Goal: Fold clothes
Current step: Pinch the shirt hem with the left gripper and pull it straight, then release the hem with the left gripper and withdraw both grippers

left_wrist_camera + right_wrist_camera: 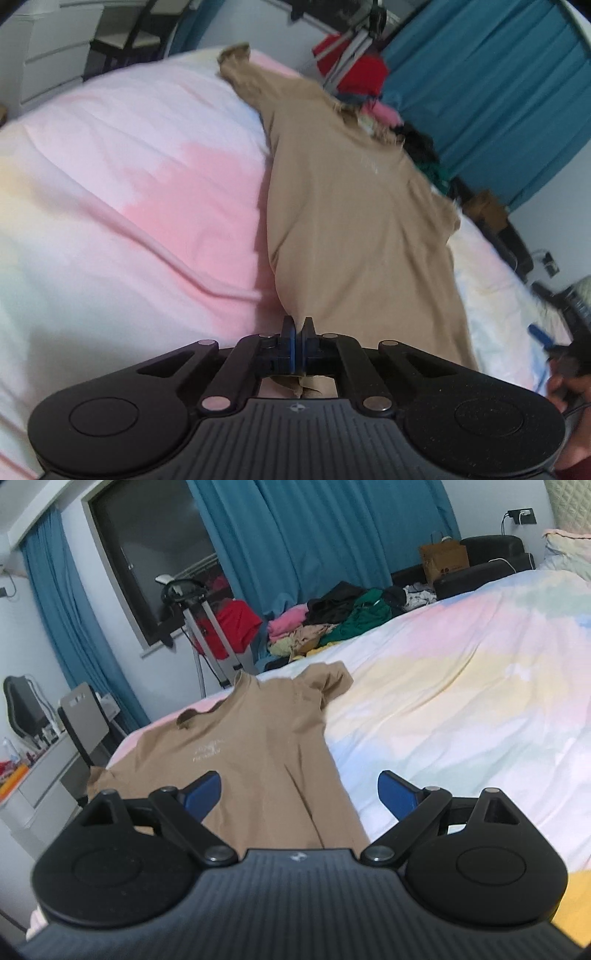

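The left tongs (297,326) were pressed together on the near hem of a tan short-sleeved cotton T-shirt (354,221), a scrap of the tan cloth showing behind the blue pads. From that pinch the shirt ran away from the tongs across the bed, its collar and one sleeve reaching toward the far edge.

The right tongs (299,794) stood spread wide, blue pads (205,794) well apart, gripping nothing. The same shirt (240,753) lay just ahead of and below them, front side up, with a small pale print on the chest, its lower part passing under the gap between the pads; whether the pads touched the cloth could not be told.

The shirt rested on a pastel tie-dyed bedsheet of pink, yellow and pale blue (461,686). Beyond it, a heap of mixed clothes in pink, green and black (332,616) sat at the far side of the bed. Teal curtains (314,535) hung behind, beside a dark window (155,550), and a brown paper bag (443,559) stood near a black cushioned seat (487,554).
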Available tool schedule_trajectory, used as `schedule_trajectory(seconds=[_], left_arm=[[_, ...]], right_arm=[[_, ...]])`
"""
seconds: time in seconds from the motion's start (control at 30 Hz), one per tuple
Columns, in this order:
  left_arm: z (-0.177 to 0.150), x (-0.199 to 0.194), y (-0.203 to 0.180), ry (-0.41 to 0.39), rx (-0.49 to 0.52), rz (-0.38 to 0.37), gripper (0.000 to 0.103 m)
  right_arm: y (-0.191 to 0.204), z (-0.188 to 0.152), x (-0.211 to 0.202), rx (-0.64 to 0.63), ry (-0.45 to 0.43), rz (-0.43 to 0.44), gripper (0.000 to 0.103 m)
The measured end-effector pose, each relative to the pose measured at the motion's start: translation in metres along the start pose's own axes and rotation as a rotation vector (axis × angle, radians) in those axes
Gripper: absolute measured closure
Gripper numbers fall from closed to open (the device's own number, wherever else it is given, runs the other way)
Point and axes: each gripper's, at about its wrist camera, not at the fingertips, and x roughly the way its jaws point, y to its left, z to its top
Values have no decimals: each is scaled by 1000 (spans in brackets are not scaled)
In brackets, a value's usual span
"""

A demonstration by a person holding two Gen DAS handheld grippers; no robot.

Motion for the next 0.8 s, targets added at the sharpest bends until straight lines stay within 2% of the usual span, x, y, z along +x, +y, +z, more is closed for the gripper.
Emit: schedule_trajectory(seconds=[0.07, 0.17, 0.33, 0.37, 0.43, 0.47, 0.5, 0.53, 0.6, 0.67, 0.8], left_arm=[[3, -16, 2, -38, 13, 31, 100], [7, -29, 2, -68, 57, 151, 100], [4, -13, -3, -6, 83, 268, 98], [4, -9, -5, 1, 94, 286, 94], [3, -8, -9, 2, 119, 298, 85], [3, -11, -12, -7, 137, 307, 76], [3, -13, -14, -24, 155, 313, 60], [2, -15, -17, -41, 172, 320, 53], [1, -19, -23, -79, 208, 339, 25], [0, -25, -32, -141, 245, 384, 12], [4, -28, -57, -228, 319, 410, 0]], right_arm=[[1, -1, 0, -8, 0, 0, 10], [-1, 0, -2, -9, -12, -3, 10], [-4, 1, 3, 0, -1, -4, 10], [-4, 1, 3, -1, 3, -3, 10], [-4, 1, 2, -5, 1, 5, 10], [-4, 1, 1, -8, -2, 8, 10], [-3, 2, 1, -12, -6, 11, 10], [-2, 2, 0, -17, -11, 14, 10], [1, 3, -1, -27, -19, 27, 10], [5, 3, -4, -52, -33, 41, 10], [14, 5, -12, -104, -82, 60, 10]])
